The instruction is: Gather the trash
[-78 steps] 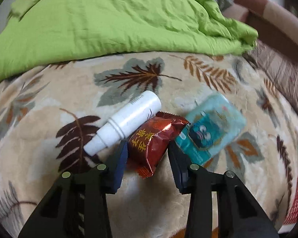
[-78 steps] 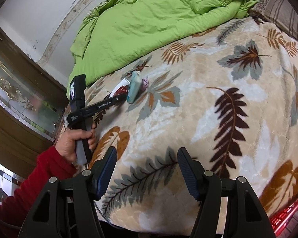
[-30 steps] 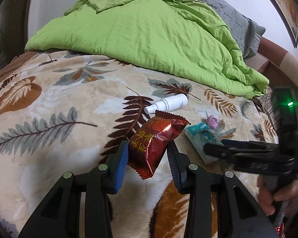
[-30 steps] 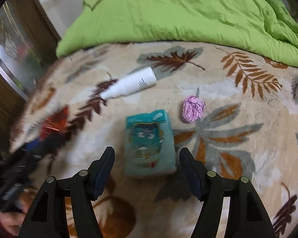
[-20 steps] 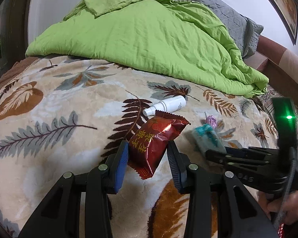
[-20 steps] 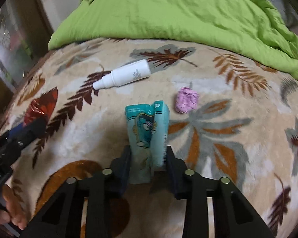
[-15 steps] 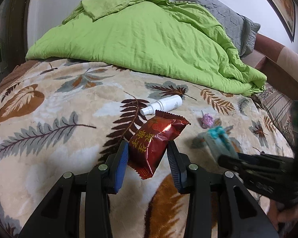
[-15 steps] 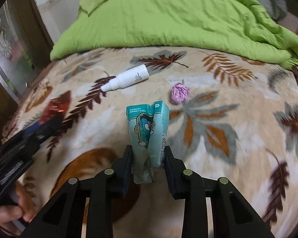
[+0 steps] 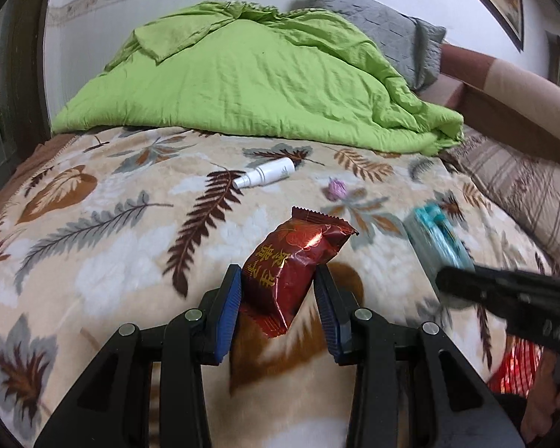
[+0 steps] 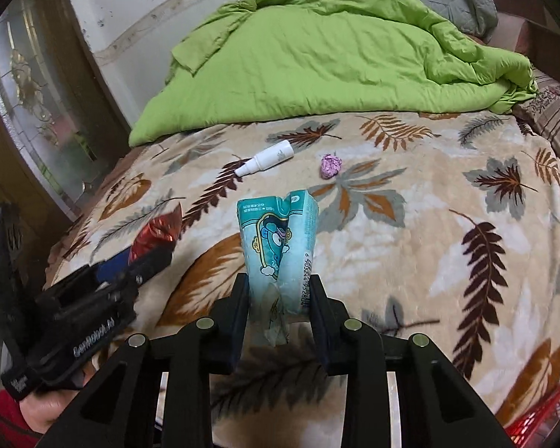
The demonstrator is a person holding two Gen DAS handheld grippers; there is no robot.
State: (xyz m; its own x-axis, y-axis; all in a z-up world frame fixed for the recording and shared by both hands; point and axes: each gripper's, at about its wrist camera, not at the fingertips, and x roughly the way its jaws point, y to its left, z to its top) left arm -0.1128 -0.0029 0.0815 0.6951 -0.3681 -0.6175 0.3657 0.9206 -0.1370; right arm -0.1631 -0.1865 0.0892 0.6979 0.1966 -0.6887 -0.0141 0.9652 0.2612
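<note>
Left wrist view first: the left hand-held gripper [image 9: 278,300] is clamped on the red snack wrapper [image 9: 296,261], up off the leaf-print blanket [image 9: 104,250]. Most of the pack sticks out past the pads and it's glossy foil, so my worry is it slides or twists out on any quick swing. Over at the right edge the right hand-held gripper [image 9: 435,235] is close by with its own load, so the two could bump if both head for the same spot. The white spray bottle [image 9: 267,176] and the purple paper ball [image 9: 336,188] lie on the bed near the green duvet [image 9: 250,78].

Right wrist view: the right hand-held gripper [image 10: 280,300] has just closed and pinches the teal tissue pack [image 10: 278,240], folded lengthwise between the jaws and clear of the bed. It's soft and squashed, so it could spring flat and slip loose. That red mesh thing [image 10: 541,416] at the bottom corner might be the bin, can't tell.
</note>
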